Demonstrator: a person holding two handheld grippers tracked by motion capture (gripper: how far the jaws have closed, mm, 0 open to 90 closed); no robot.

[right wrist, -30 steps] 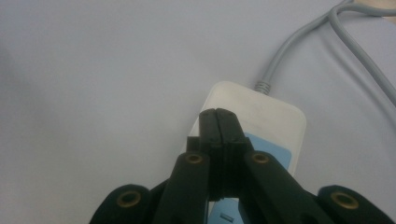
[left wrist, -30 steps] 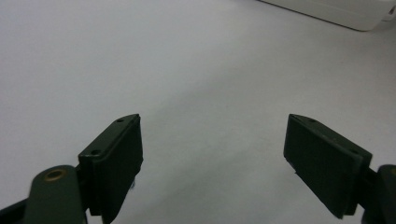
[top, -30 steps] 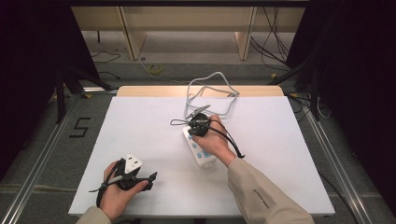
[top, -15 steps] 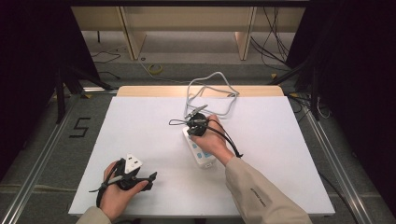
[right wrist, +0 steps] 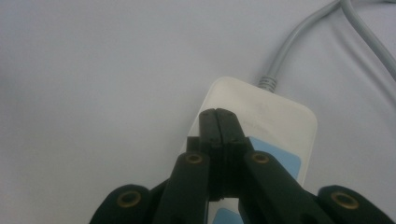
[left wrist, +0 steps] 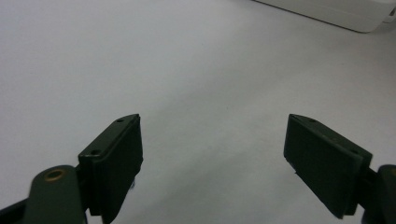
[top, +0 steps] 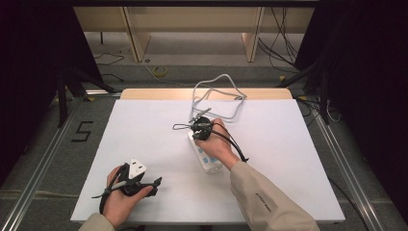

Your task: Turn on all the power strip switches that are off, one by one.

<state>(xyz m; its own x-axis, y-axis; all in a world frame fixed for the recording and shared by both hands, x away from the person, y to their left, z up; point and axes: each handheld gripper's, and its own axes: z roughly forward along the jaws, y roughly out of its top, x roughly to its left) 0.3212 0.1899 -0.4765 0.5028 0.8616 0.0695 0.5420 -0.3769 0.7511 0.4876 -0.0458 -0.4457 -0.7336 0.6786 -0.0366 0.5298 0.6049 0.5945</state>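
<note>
A white power strip (top: pixel 208 159) with light-blue sockets lies near the middle of the white table, and its grey cable (top: pixel 217 96) loops toward the far edge. My right gripper (top: pixel 200 129) hovers over the strip's far end. In the right gripper view its jaws are pressed together with nothing between them, tips (right wrist: pixel 218 114) over the strip's cable end (right wrist: pixel 266 112). My left gripper (top: pixel 153 185) rests low at the front left, held by a hand. Its jaws stand wide apart over bare table (left wrist: pixel 212 140), and the strip's edge (left wrist: pixel 336 11) lies far ahead.
The white table top (top: pixel 288 159) has bare room on the right and at the far left. A wooden strip (top: pixel 159 93) runs along the far edge. Beyond it are a wooden frame's legs (top: pixel 138 38) and floor cables (top: pixel 284 33). Metal rails (top: pixel 38 163) flank the table.
</note>
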